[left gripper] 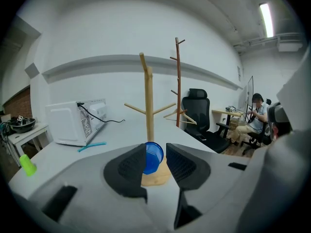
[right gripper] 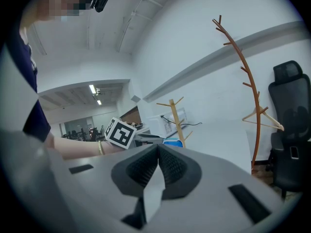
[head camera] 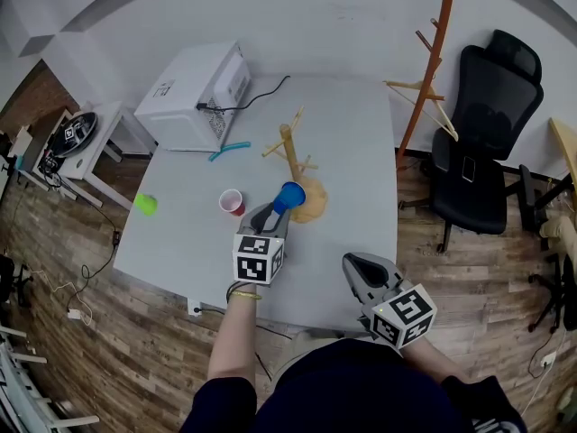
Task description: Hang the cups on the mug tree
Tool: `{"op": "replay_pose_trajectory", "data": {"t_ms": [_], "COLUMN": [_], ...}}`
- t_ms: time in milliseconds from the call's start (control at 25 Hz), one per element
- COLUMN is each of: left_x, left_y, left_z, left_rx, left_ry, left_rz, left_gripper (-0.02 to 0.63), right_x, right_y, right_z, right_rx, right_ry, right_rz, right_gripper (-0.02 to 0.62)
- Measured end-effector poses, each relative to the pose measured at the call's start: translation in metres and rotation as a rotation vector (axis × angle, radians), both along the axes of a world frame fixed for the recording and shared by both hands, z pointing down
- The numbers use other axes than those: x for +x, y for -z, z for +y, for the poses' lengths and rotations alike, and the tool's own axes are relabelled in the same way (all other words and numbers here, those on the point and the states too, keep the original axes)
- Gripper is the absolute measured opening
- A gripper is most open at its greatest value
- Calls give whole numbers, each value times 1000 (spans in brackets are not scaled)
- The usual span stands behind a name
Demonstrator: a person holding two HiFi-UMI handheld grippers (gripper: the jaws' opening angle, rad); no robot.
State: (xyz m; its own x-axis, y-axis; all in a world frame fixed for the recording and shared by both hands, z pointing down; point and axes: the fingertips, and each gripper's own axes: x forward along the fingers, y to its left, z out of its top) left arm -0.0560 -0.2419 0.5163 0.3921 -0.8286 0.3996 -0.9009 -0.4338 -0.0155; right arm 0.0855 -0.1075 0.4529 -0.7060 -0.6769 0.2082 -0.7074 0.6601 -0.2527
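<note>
1. The right gripper (head camera: 352,262) (right gripper: 158,147) is held nearest, its fingers pressed together on nothing.
2. The blue cup (head camera: 290,195) (left gripper: 154,157) is pinched between the fingers of the left gripper (head camera: 274,211) (left gripper: 156,155), just beside the mug tree (head camera: 289,150) (left gripper: 147,101).

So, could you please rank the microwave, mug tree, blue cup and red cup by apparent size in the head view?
1. microwave
2. mug tree
3. blue cup and red cup: they look about alike, so I would not rank them.
</note>
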Motion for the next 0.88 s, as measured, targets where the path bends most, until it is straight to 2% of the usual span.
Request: {"op": "replay_pose_trajectory", "data": {"t_ms": [360, 880], "left_x": [9, 42], "left_y": [16, 36], "left_z": [28, 80], "left_rx": [26, 33], "left_ry": [57, 128], "left_rz": [103, 219], "left_gripper": [58, 26], "right_x": [2, 23], "right_y": [3, 14], "right_z": [5, 15], "right_rx": [5, 10], "right_ry": [40, 121], "right_rz": [-7, -2], "right_gripper": [29, 29]}}
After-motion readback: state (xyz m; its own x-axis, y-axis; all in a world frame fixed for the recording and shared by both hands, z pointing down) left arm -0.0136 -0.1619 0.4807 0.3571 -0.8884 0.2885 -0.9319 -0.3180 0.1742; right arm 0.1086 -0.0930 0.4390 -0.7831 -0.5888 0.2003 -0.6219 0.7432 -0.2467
